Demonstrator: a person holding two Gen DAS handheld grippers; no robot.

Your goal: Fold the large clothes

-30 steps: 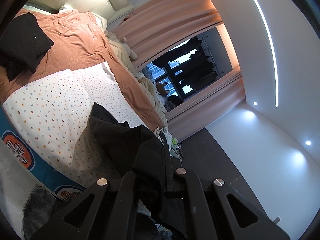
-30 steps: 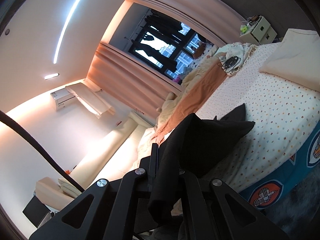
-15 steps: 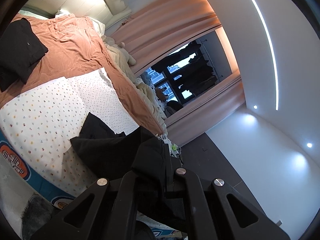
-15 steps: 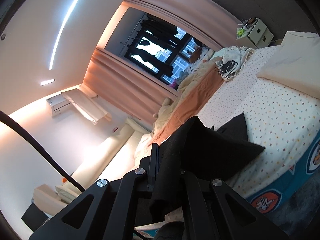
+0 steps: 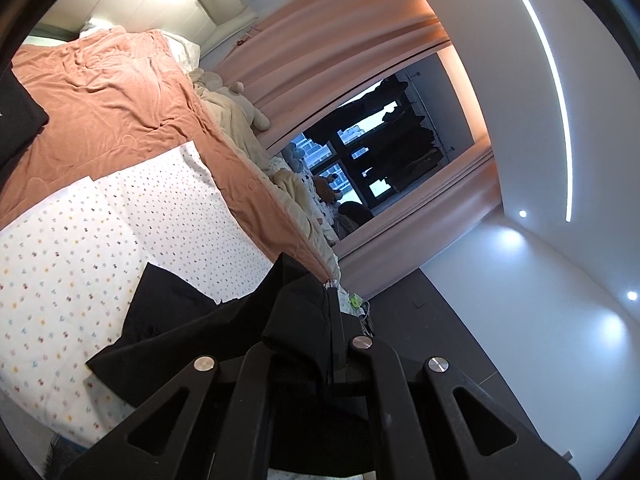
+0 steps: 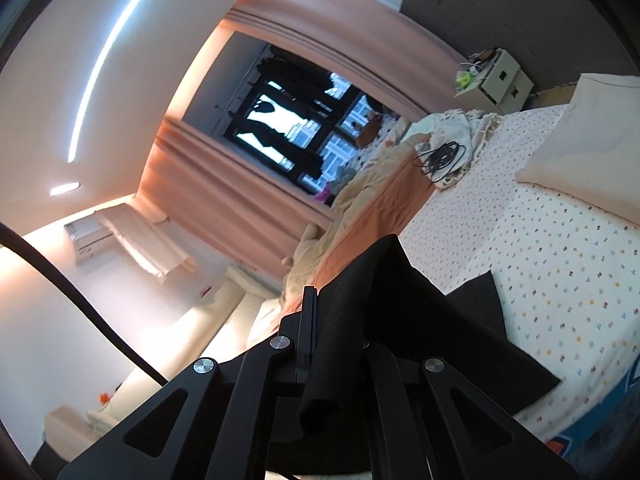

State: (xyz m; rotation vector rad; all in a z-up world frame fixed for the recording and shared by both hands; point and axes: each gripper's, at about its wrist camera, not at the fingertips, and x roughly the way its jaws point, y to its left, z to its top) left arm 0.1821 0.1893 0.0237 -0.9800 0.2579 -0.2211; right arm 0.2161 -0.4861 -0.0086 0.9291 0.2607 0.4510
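Note:
A large black garment (image 5: 192, 332) hangs from both grippers, its lower part draped on the dotted white bedsheet (image 5: 80, 240). My left gripper (image 5: 326, 304) is shut on one edge of the black cloth, held above the bed's near edge. My right gripper (image 6: 320, 312) is shut on another edge of the same garment (image 6: 420, 320), which folds over its jaws and trails down onto the sheet (image 6: 560, 260). The fingertips are mostly covered by fabric.
A rust-orange blanket (image 5: 112, 96) covers the far bed half, with another black garment (image 5: 16, 116) on it. A cream pillow (image 6: 588, 152), a black cable coil (image 6: 440, 158), curtains (image 5: 352, 52), a dark window (image 5: 380, 152) and a white nightstand (image 6: 496, 80) stand around.
Both grippers have risen and pulled back from the bed, lifting the black garment; more of it hangs taut and less lies on the sheet. Both stay shut on it.

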